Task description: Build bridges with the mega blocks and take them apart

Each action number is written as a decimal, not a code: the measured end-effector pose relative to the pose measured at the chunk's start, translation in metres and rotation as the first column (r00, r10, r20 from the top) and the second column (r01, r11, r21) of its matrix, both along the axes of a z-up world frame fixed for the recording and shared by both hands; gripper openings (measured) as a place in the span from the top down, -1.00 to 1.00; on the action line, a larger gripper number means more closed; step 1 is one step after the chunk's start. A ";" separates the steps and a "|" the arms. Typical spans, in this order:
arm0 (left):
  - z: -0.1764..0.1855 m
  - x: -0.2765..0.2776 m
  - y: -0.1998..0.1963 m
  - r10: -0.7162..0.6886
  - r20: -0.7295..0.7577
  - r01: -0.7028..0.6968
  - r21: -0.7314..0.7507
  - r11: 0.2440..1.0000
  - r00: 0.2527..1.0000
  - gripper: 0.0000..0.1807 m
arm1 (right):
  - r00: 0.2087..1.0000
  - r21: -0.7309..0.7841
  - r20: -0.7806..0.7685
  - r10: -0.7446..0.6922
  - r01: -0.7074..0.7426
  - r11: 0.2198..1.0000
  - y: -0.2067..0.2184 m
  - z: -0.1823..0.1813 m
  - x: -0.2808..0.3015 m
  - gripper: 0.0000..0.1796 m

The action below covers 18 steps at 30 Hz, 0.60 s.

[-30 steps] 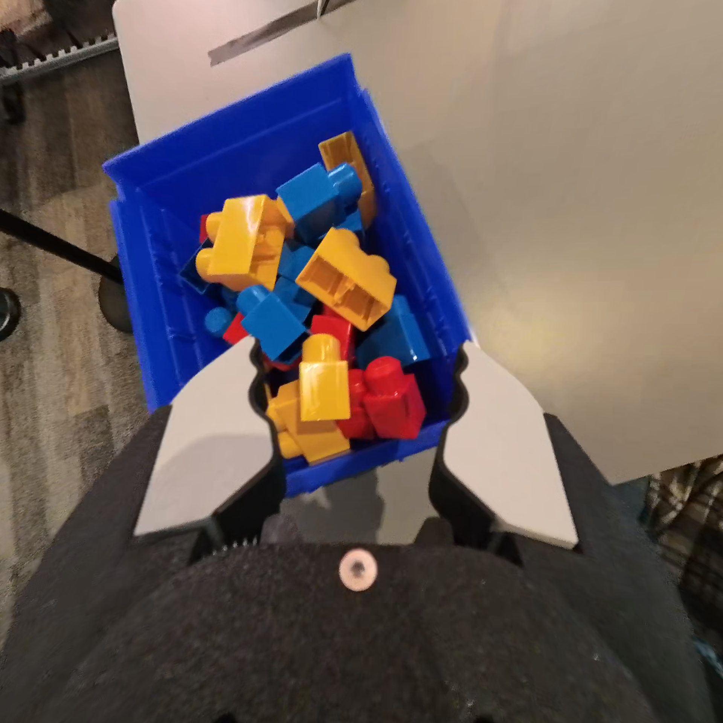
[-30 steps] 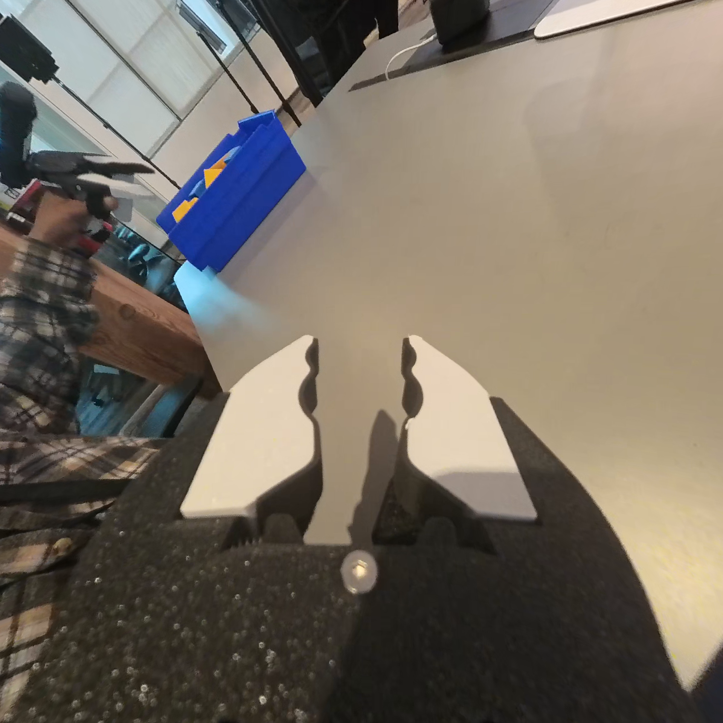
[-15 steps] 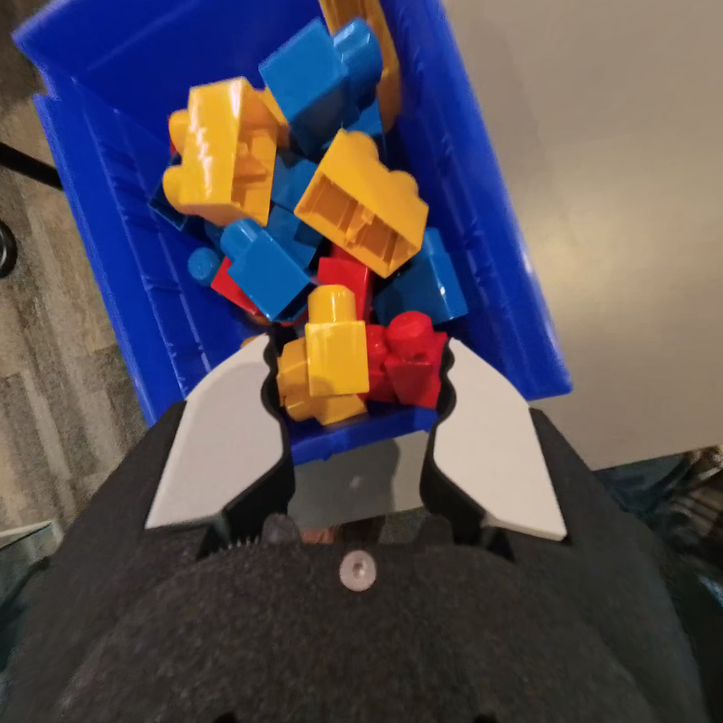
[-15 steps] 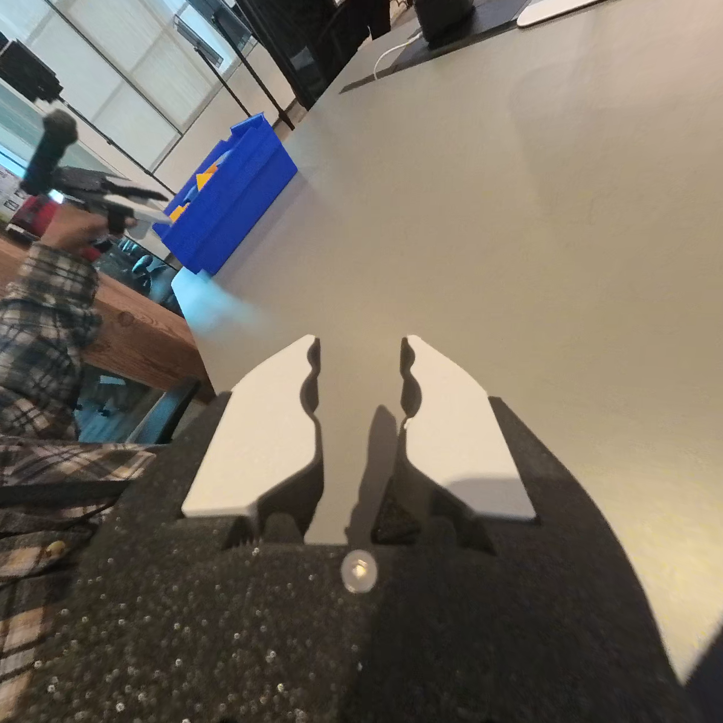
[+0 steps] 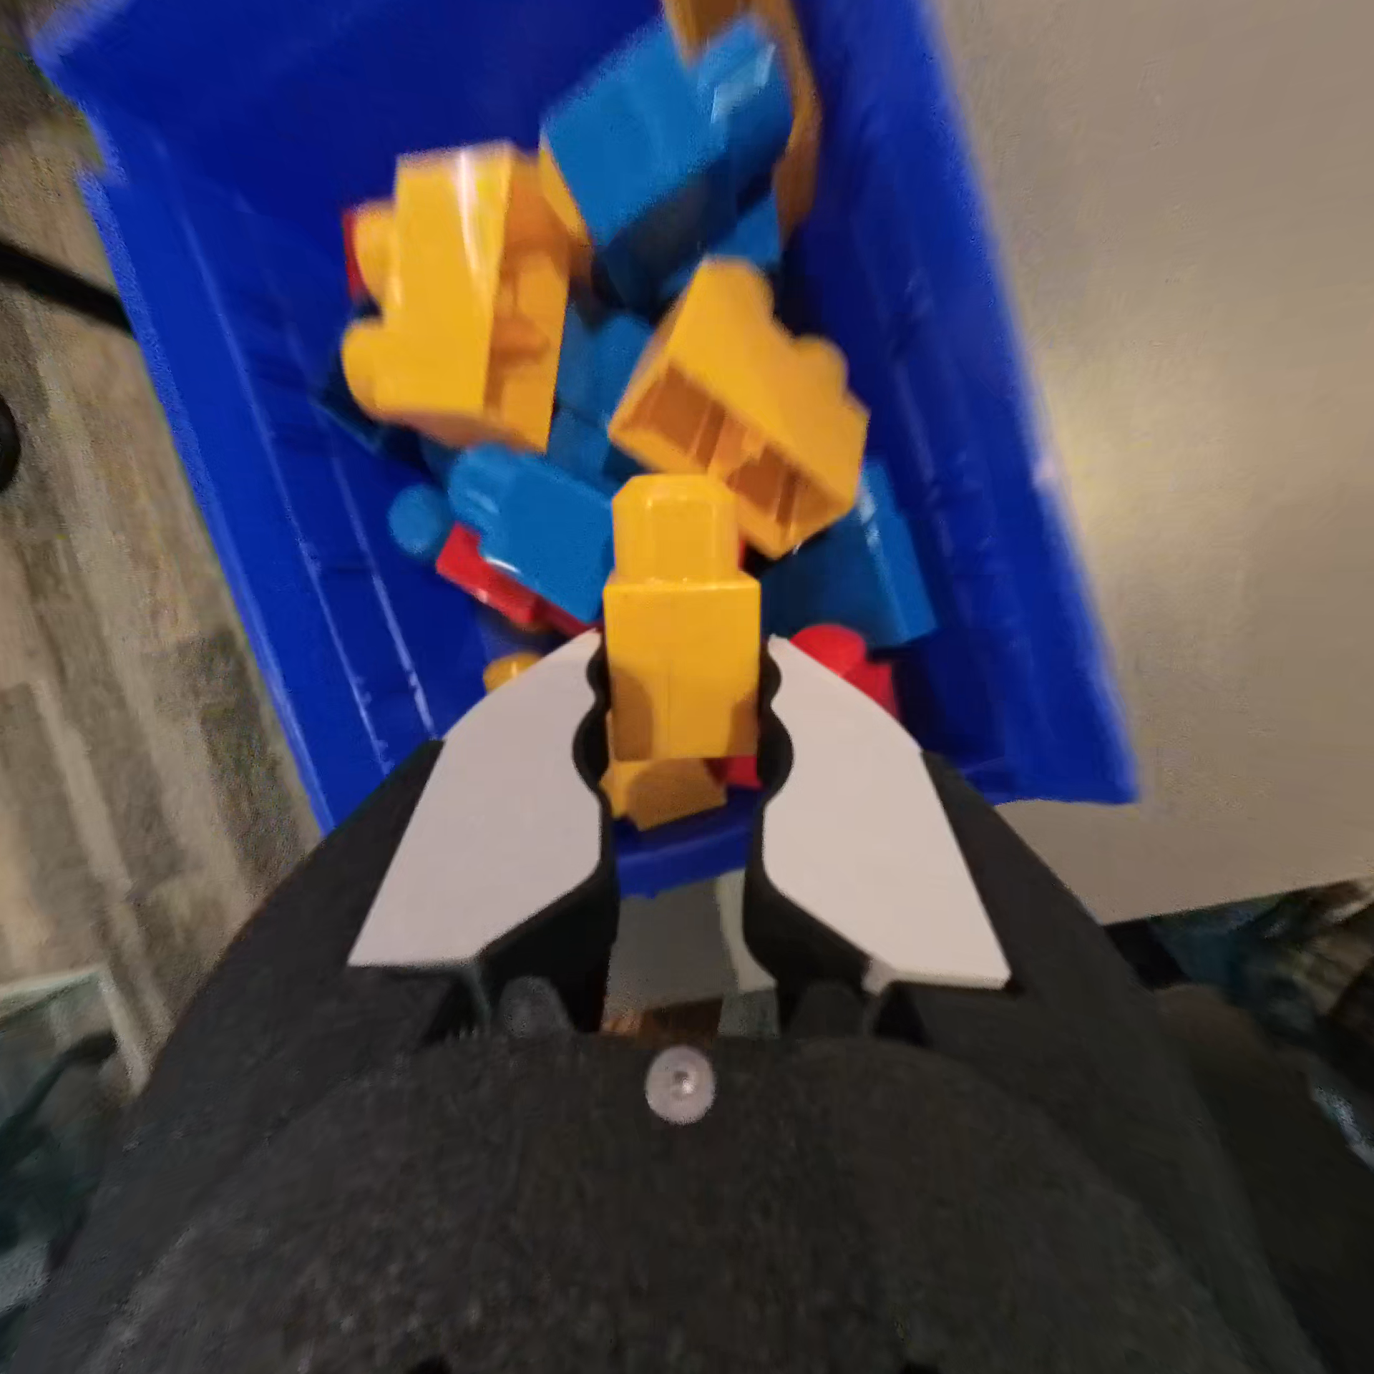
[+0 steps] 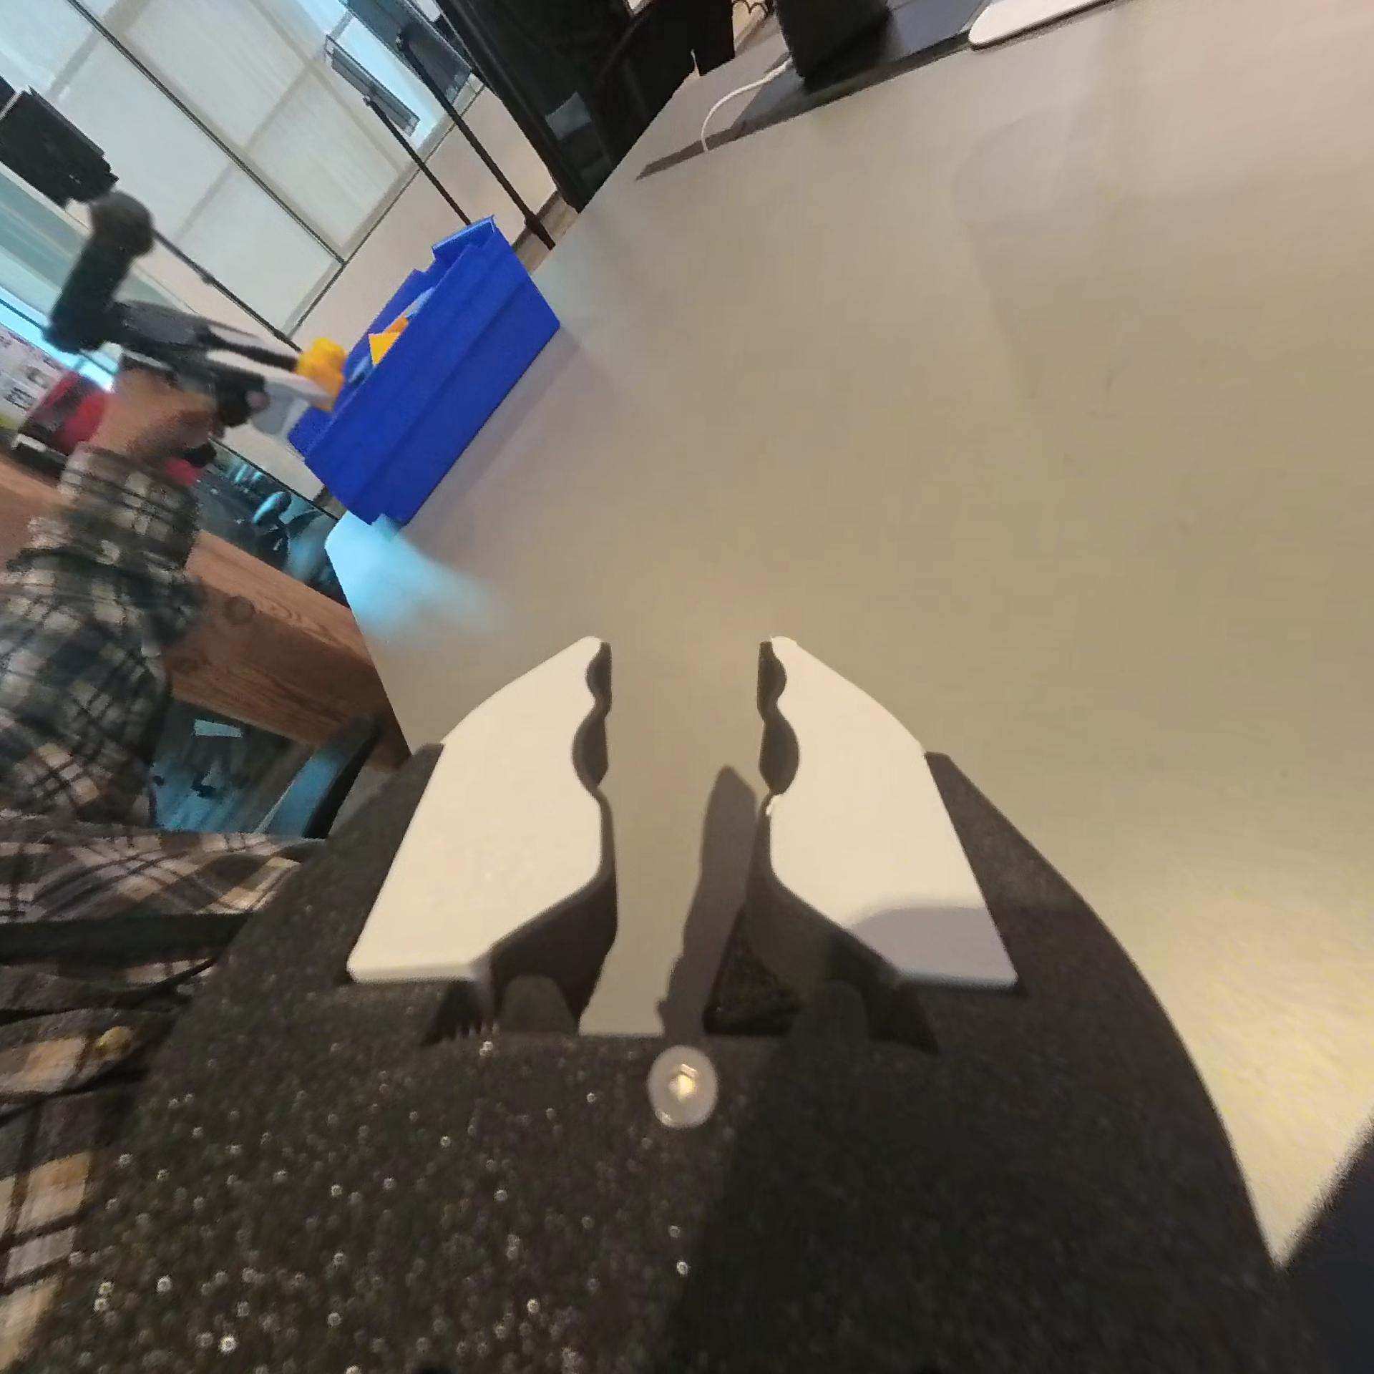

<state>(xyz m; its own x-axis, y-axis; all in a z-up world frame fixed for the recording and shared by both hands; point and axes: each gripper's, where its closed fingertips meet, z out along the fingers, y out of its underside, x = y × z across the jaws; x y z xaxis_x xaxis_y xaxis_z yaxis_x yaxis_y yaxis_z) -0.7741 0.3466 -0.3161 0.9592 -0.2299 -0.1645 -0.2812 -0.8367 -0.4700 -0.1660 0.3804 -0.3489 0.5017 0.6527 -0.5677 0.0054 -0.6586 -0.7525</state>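
Observation:
My left gripper is shut on a small yellow block with one stud, held above the near end of the blue bin. The bin holds several yellow, blue and red blocks, among them a large yellow block and an upturned yellow block. In the right wrist view the left gripper with the yellow block shows by the blue bin at the table's left edge. My right gripper is open and empty, low over the grey table.
The bin stands at the table's corner, with wood-look floor beyond the edge. A person's plaid sleeve is at the left. A dark mat with a cable and devices lies at the far end of the table. A wooden table stands beside. The gap from one gripper's tips to the other's is roughly 60 centimeters.
My left gripper came down into the bin, closed on the small yellow block and now lifts it. The right gripper has hardly moved and stays open.

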 end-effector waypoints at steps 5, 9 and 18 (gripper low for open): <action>0.063 0.081 0.039 -0.214 0.118 0.174 0.281 0.944 0.970 0.59 | 0.999 0.022 -0.044 0.015 -0.014 1.000 0.004 0.008 -0.004 0.58; 0.094 0.188 0.074 -0.480 0.192 0.344 0.481 0.806 0.856 0.59 | 0.998 0.056 -0.044 0.049 -0.046 0.997 0.010 0.016 -0.010 0.56; 0.048 0.402 0.131 -0.843 0.385 0.455 0.716 0.529 0.375 0.59 | 0.988 0.250 -0.083 0.134 -0.109 0.962 0.047 0.048 -0.037 0.53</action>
<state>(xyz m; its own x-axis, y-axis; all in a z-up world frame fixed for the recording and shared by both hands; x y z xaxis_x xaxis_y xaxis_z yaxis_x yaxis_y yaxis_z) -0.3718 0.4777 -0.2683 0.3875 -0.9154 0.1089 -0.1068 -0.1619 -0.9810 -0.2025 0.4270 -0.3008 0.3602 0.8300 -0.4258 -0.0076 -0.4538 -0.8910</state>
